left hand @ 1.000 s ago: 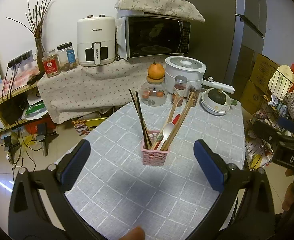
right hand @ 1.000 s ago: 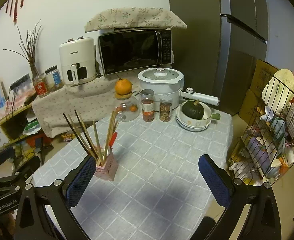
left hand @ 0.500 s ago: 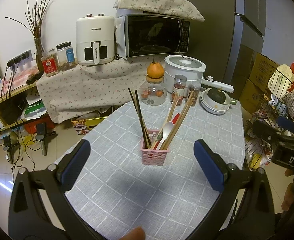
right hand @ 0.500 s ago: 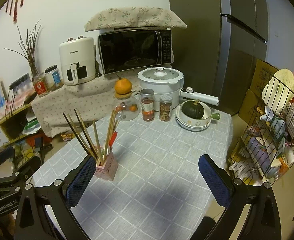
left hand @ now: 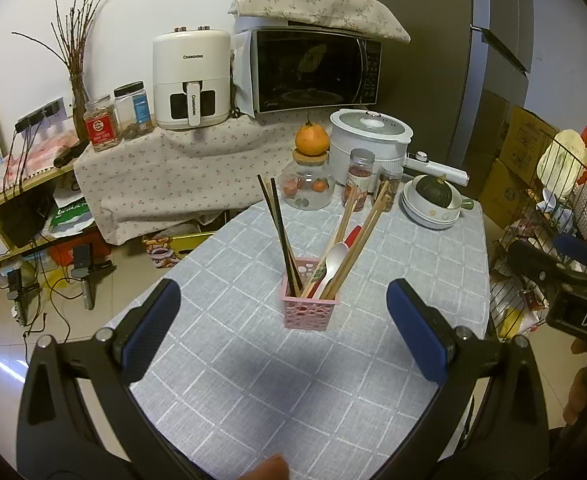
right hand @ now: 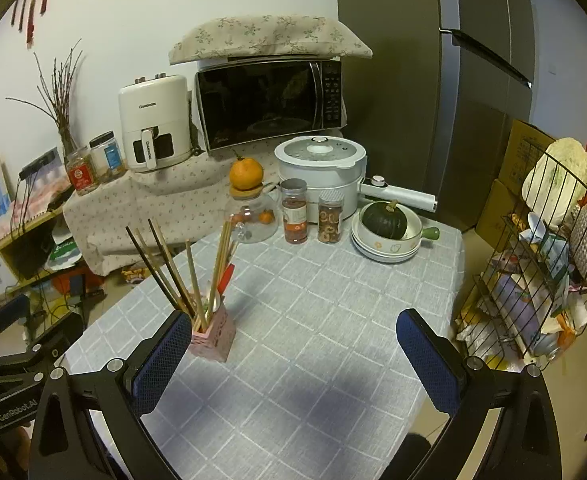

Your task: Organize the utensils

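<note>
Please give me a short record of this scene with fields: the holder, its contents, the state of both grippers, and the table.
holder: small pink perforated plastic basket, upright on the table
contents: dark chopsticks, light wooden chopsticks, white spoon, a red-handled item
left gripper: open, holding nothing
right gripper: open, holding nothing
table: grey checked tablecloth

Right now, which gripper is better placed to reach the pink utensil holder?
Left. The pink utensil holder sits centred ahead of the open left gripper. For the open right gripper, it lies off beside its left finger.
</note>
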